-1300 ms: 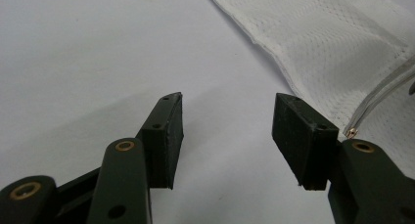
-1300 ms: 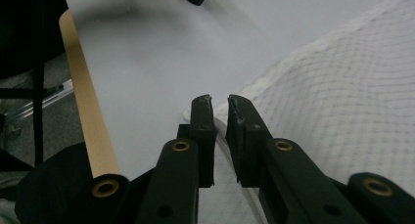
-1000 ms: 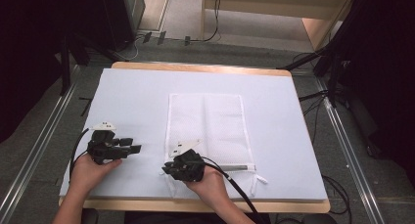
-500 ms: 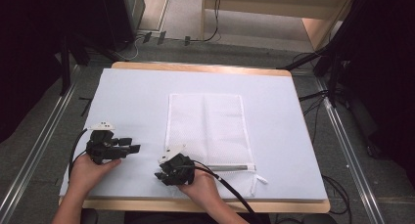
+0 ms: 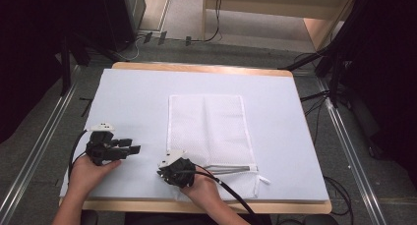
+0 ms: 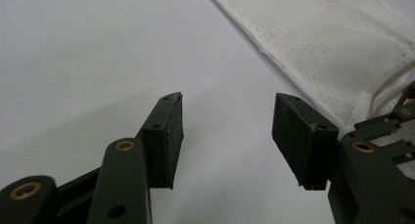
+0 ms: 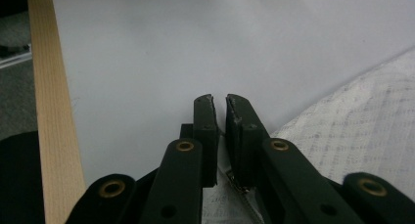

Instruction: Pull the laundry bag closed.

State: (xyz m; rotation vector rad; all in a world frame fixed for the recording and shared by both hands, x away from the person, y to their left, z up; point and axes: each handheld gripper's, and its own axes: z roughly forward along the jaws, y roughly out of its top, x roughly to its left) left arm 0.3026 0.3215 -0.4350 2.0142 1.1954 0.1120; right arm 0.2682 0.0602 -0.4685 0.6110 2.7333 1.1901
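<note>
Bag: the white rectangular mesh laundry bag (image 5: 209, 131) lies flat at the middle of the pale blue bench (image 5: 133, 102), its zipper edge along the near side.
Right tool: the right tool (image 5: 169, 172) sits at the bag's near left corner, jaws all but closed, a thin metal zipper pull (image 7: 235, 182) pinched between them.
Left tool: the left tool (image 5: 129, 149) rests on the bench left of the bag, jaws wide apart, holding nothing, pointing right.
Hands: both come in from the near edge.
</note>
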